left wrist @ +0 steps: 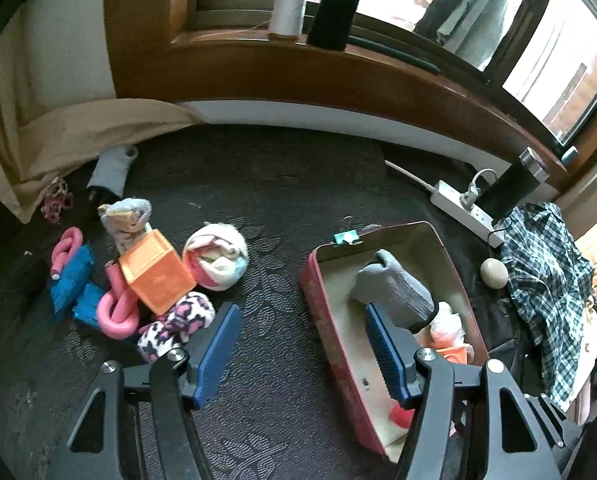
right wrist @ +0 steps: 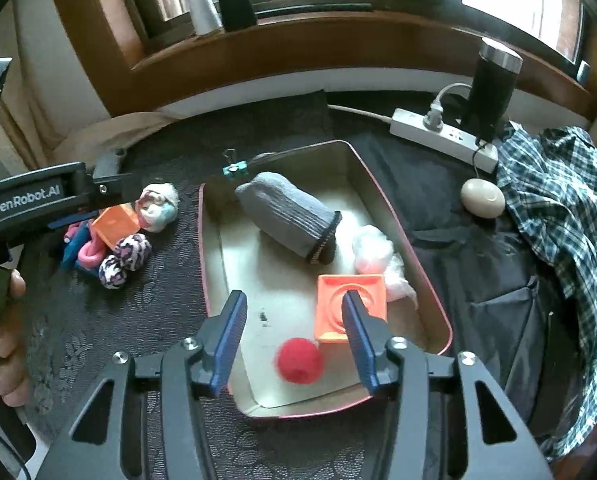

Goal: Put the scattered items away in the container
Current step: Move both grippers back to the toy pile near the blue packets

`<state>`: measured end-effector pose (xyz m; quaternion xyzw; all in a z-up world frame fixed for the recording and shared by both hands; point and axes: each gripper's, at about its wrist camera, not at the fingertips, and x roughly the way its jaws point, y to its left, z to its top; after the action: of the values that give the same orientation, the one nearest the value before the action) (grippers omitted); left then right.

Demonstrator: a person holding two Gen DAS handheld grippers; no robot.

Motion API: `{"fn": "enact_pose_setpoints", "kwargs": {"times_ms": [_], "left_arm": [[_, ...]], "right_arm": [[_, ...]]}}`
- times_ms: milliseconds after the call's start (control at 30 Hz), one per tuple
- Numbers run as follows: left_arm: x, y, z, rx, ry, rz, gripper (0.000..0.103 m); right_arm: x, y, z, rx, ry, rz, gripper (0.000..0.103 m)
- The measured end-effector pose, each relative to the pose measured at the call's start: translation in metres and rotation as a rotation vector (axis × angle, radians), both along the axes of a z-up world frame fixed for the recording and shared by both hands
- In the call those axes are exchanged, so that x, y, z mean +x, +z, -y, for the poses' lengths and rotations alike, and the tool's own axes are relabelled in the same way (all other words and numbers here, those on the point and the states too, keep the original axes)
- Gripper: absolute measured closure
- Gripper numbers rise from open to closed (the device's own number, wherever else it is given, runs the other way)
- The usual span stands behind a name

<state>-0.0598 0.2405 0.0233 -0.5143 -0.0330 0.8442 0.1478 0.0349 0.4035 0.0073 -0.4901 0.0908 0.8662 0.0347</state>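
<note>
Right in front of me, my right gripper [right wrist: 294, 332] hangs wide open over the near end of the red tin [right wrist: 434, 300], holding nothing. Between its blue fingers [right wrist: 228, 332] I see a red ball [right wrist: 299, 361] lying in the tin. Touching the ball's far side is an orange block [right wrist: 350, 306], and farther back lie a grey sock [right wrist: 286, 216] and something white and fluffy [right wrist: 374, 252].

My left gripper [left wrist: 304, 354] is wide open too, and empty, above the dark surface [left wrist: 266, 216] just left of the tin. More toys sit in a pile to its left: an orange cube [left wrist: 156, 270], a spotted sock roll [left wrist: 176, 326], a pink foam tube [left wrist: 116, 308] and a sock ball [left wrist: 216, 256].
</note>
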Motion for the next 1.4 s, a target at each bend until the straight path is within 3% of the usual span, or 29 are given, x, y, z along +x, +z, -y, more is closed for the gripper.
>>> {"fn": "enact_pose_setpoints", "kwargs": {"times_ms": [267, 800, 1267, 1400], "left_arm": [[0.007, -0.001, 0.037, -0.016, 0.045, 0.004, 0.037], [0.002, -0.006, 0.170, -0.022, 0.230, 0.023, 0.037], [-0.024, -0.022, 0.247, -0.022, 0.286, 0.060, 0.037], [-0.033, -0.030, 0.255, -0.026, 0.278, 0.078, 0.037]], "right_arm": [[0.001, 0.001, 0.033, -0.018, 0.054, -0.005, 0.050], [-0.020, -0.003, 0.128, -0.045, 0.187, 0.010, 0.050], [-0.054, -0.015, 0.194, -0.050, 0.245, 0.053, 0.049], [-0.063, -0.019, 0.204, -0.046, 0.247, 0.063, 0.042]]}}
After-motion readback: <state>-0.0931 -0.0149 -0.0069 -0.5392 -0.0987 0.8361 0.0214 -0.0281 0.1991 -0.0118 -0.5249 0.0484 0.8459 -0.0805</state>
